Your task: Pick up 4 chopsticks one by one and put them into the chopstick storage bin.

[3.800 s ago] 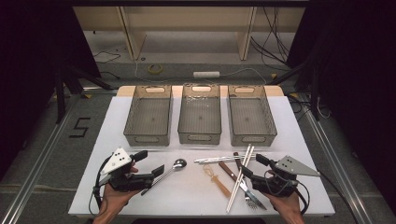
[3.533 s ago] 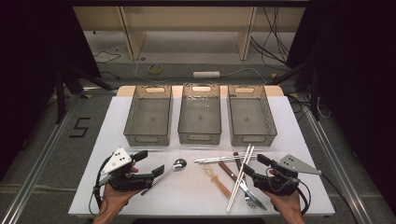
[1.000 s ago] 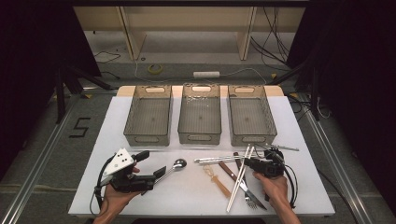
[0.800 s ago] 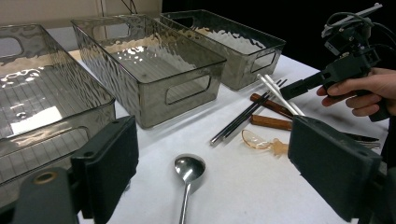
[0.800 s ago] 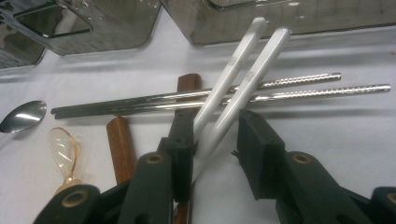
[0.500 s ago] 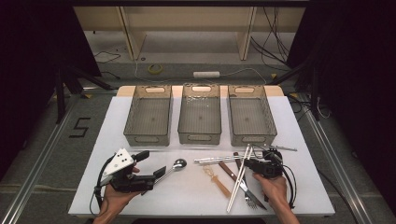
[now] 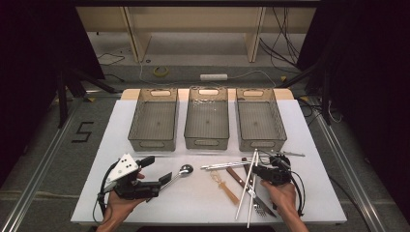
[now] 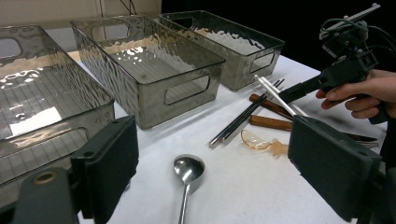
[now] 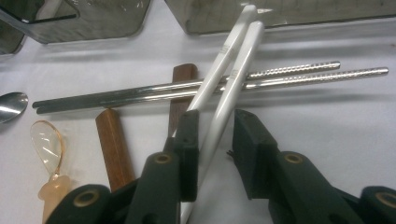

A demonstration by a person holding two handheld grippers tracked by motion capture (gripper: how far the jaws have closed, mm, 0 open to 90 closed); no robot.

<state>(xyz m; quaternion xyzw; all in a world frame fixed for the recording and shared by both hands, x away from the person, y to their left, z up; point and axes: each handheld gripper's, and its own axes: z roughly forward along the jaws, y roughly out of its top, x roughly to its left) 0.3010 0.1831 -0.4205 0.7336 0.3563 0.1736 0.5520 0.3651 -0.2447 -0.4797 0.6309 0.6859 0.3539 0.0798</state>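
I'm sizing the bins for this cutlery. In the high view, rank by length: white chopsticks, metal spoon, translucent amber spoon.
1. White chopsticks, clearly longest.
2. Metal spoon; its handle end is hidden by the left gripper, so its full length is unsure.
3. Translucent amber spoon, close to the metal spoon's visible length.

Open tabletop (image 7: 300, 130) right of the bins (image 7: 207, 118); crossed cutlery (image 7: 232, 166) just beside them

Lots tucked under or cropped in the cutlery pile

In the right gripper view the white chopsticks (image 9: 224, 93) vanish at 6 o'clock behind the right gripper (image 9: 215, 140), whether it's pinching them, can't tell. The left gripper view crops the steel spoon (image 8: 187, 170) handle at 6 o'clock. The fork (image 7: 259, 209) is too small in the high view.
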